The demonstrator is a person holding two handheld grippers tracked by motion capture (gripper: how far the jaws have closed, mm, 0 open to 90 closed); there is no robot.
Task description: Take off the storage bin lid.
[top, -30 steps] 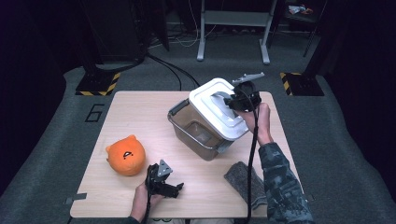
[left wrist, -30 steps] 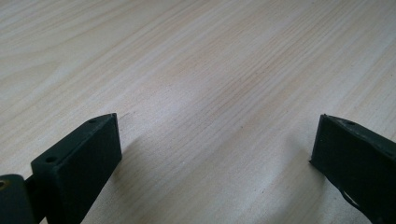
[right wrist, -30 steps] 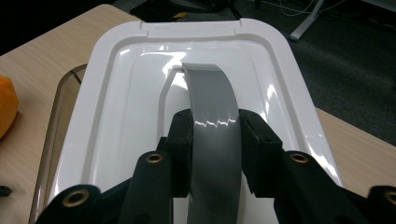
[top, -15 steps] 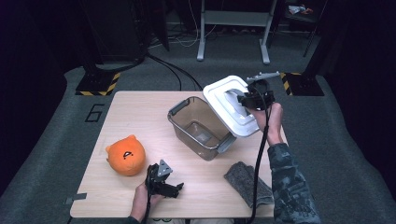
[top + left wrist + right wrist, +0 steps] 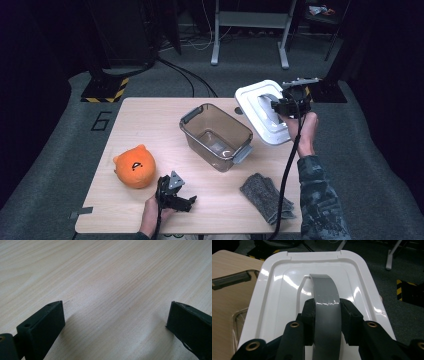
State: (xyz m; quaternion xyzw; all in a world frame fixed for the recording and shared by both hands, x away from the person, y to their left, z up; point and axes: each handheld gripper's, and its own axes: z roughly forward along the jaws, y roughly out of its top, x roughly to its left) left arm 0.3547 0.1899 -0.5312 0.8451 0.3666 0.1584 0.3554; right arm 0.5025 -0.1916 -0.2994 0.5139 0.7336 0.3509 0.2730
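**Right gripper holds the lid by its handle, off to the right of the bin**

Left gripper [image 5: 184, 201] sits low near the front edge of the table [image 5: 150, 112], just right of the orange plush toy [image 5: 134, 166]; its jaws stand spread with bare wood between them, and it holds nothing. It is well apart from the work in hand.

At the middle of the table stands the clear brown bin [image 5: 216, 137], open-topped and empty, its long axis running diagonally from far left to near right, with a grey latch at each short end. A grey cloth [image 5: 265, 196] lies near the front, to the right of it.

Further right, the right gripper [image 5: 276, 106] pinches the grey arched handle [image 5: 326, 305] of the white lid [image 5: 260, 112], one jaw pressed on each side of the strap. The lid hangs tilted above the table's right far corner, partly beyond the edge, just right of the bin and apart from it. Its long axis runs roughly parallel to the bin's, top face turned towards the camera.

Judging by this, the next move needs somewhere to set the lid; free table lies in front of the right hand.
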